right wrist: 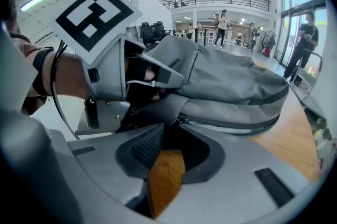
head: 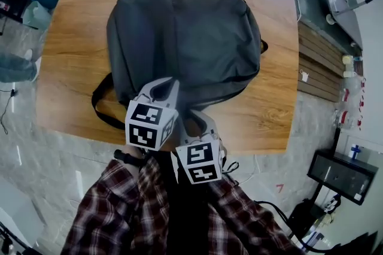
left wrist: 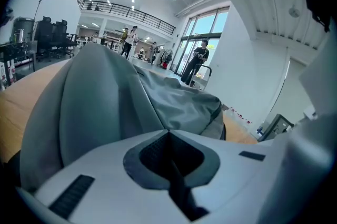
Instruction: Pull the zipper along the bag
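A grey backpack (head: 185, 38) lies flat on a round wooden table (head: 66, 68). My left gripper (head: 163, 87) sits at the bag's near edge. In the left gripper view its jaws (left wrist: 168, 133) meet at the tips against the bag's fabric (left wrist: 105, 97). My right gripper (head: 200, 119) is just right of it, at the same edge. In the right gripper view its jaws (right wrist: 169, 125) close at the zipper slider (right wrist: 181, 119), and the zipper line (right wrist: 231, 125) runs right along the bag's side (right wrist: 237, 86). The left gripper (right wrist: 113, 78) shows there, pressed to the bag.
A black shoulder strap (head: 99, 101) loops off the bag's left corner onto the table. The table's near edge (head: 251, 149) runs just under the grippers. Equipment and cables (head: 341, 170) stand on the floor at right. People (right wrist: 223, 20) walk far off in the hall.
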`<act>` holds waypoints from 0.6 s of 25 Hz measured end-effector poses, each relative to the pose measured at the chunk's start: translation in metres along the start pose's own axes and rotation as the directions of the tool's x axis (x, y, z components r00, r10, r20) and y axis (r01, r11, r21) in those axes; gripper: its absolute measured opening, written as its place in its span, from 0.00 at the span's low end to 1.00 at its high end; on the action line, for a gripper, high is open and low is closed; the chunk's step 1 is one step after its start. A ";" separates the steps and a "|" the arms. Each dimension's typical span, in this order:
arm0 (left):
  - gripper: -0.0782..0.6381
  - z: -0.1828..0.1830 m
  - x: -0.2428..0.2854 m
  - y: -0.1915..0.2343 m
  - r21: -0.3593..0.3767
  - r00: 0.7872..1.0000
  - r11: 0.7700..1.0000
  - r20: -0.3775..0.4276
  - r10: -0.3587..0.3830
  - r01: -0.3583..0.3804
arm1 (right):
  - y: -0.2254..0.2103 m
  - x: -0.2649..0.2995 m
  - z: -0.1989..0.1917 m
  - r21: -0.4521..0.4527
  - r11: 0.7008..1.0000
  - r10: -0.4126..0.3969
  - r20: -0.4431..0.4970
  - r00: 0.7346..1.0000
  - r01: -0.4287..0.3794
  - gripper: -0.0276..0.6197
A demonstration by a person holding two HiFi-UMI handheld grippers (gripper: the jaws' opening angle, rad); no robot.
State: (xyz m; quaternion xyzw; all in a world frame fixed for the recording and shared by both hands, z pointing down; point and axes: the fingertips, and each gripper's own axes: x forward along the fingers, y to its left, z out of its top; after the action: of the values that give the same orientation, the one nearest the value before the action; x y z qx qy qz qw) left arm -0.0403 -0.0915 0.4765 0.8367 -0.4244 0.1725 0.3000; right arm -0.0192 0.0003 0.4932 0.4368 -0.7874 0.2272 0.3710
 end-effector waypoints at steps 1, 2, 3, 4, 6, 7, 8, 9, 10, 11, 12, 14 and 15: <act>0.12 0.000 -0.001 0.000 -0.002 1.000 1.000 0.001 -0.008 0.008 | 0.000 0.001 -0.002 0.005 1.000 -0.006 -0.011 1.000 0.006 0.16; 0.12 0.001 -0.002 0.000 -0.004 1.000 1.000 0.001 -0.016 0.016 | -0.001 0.002 -0.002 0.007 1.000 -0.019 -0.020 1.000 0.019 0.16; 0.12 0.001 -0.002 0.000 -0.007 1.000 1.000 0.001 -0.023 0.023 | -0.003 0.001 -0.001 0.000 0.999 -0.041 -0.021 0.999 0.041 0.16; 0.12 0.001 -0.002 0.001 -0.010 1.000 0.999 0.001 -0.031 0.031 | -0.005 -0.002 0.001 -0.012 0.998 -0.067 -0.013 0.998 0.067 0.16; 0.12 0.001 -0.003 0.001 -0.013 0.999 0.999 0.003 -0.042 0.042 | -0.005 -0.006 0.006 -0.025 0.996 -0.089 0.001 0.996 0.089 0.16; 0.12 0.002 -0.003 0.001 -0.012 0.999 0.999 0.004 -0.045 0.045 | -0.002 -0.004 0.005 -0.023 0.996 -0.085 -0.007 0.996 0.084 0.16; 0.12 0.001 -0.004 0.001 -0.011 0.999 0.999 0.006 -0.047 0.048 | 0.000 -0.001 0.002 -0.018 0.997 -0.078 -0.024 0.997 0.078 0.16; 0.12 0.001 -0.004 0.000 -0.010 0.999 0.999 0.006 -0.051 0.051 | 0.001 0.003 -0.002 -0.013 0.997 -0.076 -0.040 0.996 0.076 0.16; 0.12 0.000 -0.004 -0.002 -0.009 0.998 0.998 0.006 -0.056 0.056 | 0.000 0.005 -0.006 -0.011 0.997 -0.081 -0.053 0.995 0.080 0.16; 0.12 0.000 -0.003 -0.004 -0.010 0.998 0.998 0.006 -0.062 0.062 | -0.002 0.007 -0.007 -0.013 0.996 -0.089 -0.063 0.994 0.088 0.16; 0.12 0.000 -0.003 -0.004 -0.011 0.998 0.998 0.006 -0.069 0.069 | -0.003 0.009 -0.007 -0.017 0.995 -0.097 -0.073 0.993 0.096 0.16; 0.12 0.001 -0.003 -0.003 -0.012 0.997 0.997 0.004 -0.077 0.077 | -0.004 0.013 -0.006 -0.022 0.994 -0.107 -0.097 0.990 0.105 0.16; 0.12 0.001 -0.004 -0.002 -0.013 0.997 0.997 0.004 -0.080 0.080 | -0.003 0.014 -0.007 -0.025 0.994 -0.112 -0.108 0.988 0.110 0.16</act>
State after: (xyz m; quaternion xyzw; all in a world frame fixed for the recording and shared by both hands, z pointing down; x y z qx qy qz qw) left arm -0.0408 -0.0886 0.4733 0.8513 -0.3922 0.1564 0.3113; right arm -0.0187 -0.0042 0.5083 0.4633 -0.7424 0.2221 0.4300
